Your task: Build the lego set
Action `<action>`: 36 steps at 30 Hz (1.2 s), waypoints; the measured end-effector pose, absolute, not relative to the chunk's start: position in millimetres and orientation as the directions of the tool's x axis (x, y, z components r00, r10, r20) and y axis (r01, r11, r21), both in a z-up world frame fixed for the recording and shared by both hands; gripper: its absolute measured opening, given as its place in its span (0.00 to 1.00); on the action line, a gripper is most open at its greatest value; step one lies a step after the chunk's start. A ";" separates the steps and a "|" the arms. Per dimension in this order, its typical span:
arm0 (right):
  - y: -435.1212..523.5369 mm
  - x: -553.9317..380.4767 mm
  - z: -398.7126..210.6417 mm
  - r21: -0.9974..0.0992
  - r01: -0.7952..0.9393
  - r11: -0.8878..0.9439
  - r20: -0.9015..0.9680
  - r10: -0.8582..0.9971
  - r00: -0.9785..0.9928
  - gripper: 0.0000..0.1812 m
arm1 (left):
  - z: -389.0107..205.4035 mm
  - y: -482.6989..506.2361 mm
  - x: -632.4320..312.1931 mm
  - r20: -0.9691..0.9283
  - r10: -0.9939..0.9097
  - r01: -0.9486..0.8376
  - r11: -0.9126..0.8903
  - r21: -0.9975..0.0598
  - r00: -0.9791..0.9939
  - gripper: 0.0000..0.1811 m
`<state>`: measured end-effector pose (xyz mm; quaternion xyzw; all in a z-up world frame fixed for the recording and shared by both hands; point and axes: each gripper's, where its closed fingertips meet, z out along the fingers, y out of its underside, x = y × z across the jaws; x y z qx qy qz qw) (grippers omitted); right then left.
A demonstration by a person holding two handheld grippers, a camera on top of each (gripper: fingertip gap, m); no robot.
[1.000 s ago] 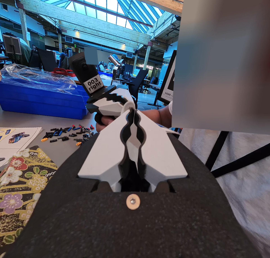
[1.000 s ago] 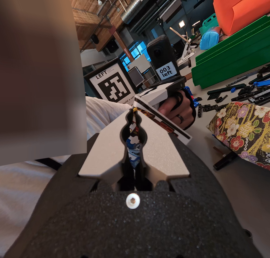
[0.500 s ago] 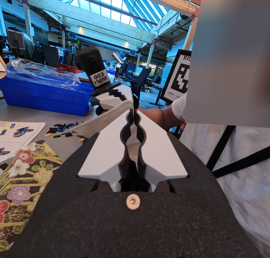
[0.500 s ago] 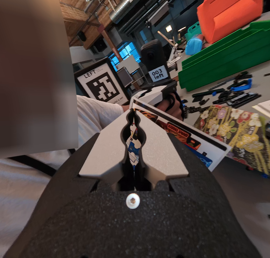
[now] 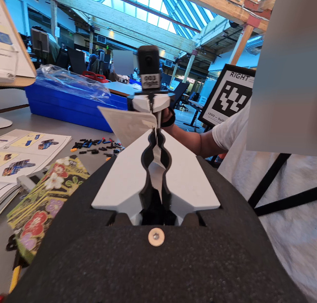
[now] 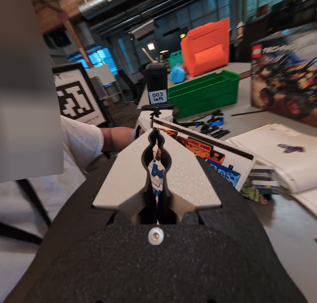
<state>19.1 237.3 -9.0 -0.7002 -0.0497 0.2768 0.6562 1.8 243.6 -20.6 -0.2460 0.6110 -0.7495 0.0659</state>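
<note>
Both grippers are shut on one sticker sheet, held in the air between them. In the left wrist view my left gripper [image 5: 156, 132] pinches the sheet's edge, and the sheet's white back [image 5: 132, 123] curls off to the left. The right gripper [image 5: 151, 104] faces it just beyond, clamped on the same sheet. In the right wrist view my right gripper [image 6: 155, 130] pinches the sheet, whose printed side [image 6: 205, 150] spreads to the right. The left gripper [image 6: 155, 118] is close behind it. Small black, blue and red Lego pins [image 5: 96, 145] lie on the grey table.
An open instruction booklet [image 5: 30, 145] and a floral cloth [image 5: 46, 192] lie at the left, with a blue bin [image 5: 68, 102] behind them. The right wrist view shows a green bin [image 6: 205, 92], the Lego box [image 6: 288, 82], black and blue beams [image 6: 212, 125] and a grey built piece [image 6: 264, 178]. The tips of both grippers are at nearly the same place.
Both grippers have swung round with the sheet still clamped and now face each other squarely. More of the sheet shows, and the box and booklet have come into view.
</note>
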 end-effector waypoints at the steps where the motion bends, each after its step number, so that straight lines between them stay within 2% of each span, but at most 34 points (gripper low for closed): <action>1: 237.0 20.6 -7.4 -0.953 -0.276 -0.123 -0.302 0.416 0.858 0.00 | -21.3 245.4 3.8 0.302 -0.403 -0.213 -0.250 -0.944 -0.864 0.00; 7: 232.6 29.1 5.0 -0.973 -0.220 -0.063 -0.228 0.352 0.908 0.00 | -20.1 250.3 6.6 0.358 -0.376 -0.263 -0.280 -0.923 -0.855 0.00; 16: 214.7 38.7 35.3 -0.979 -0.205 0.020 -0.187 0.331 0.925 0.00 | -17.0 251.8 9.4 0.354 -0.434 -0.259 -0.264 -0.929 -0.828 0.00; 21: 178.6 44.0 55.4 -0.979 -0.180 0.091 -0.149 0.277 0.949 0.00 | -12.6 247.8 -29.7 0.390 -0.451 -0.311 -0.241 -0.919 -0.803 0.00; 25: 154.7 49.0 30.5 -0.967 -0.235 0.096 -0.215 0.184 0.959 0.00 | -12.3 261.8 -76.4 0.514 -0.439 -0.384 -0.354 -0.853 -0.737 0.00; 30: 131.0 69.1 -5.8 -0.908 -0.382 0.175 -0.380 0.044 0.924 0.00 | -66.2 288.6 -104.2 0.721 -0.451 -0.534 -0.484 -0.693 -0.527 0.00; 36: 117.3 88.8 -31.4 -0.885 -0.394 0.250 -0.424 -0.081 0.902 0.00 | -123.1 326.1 -111.8 0.731 -0.622 -0.642 -0.444 -0.626 -0.282 0.00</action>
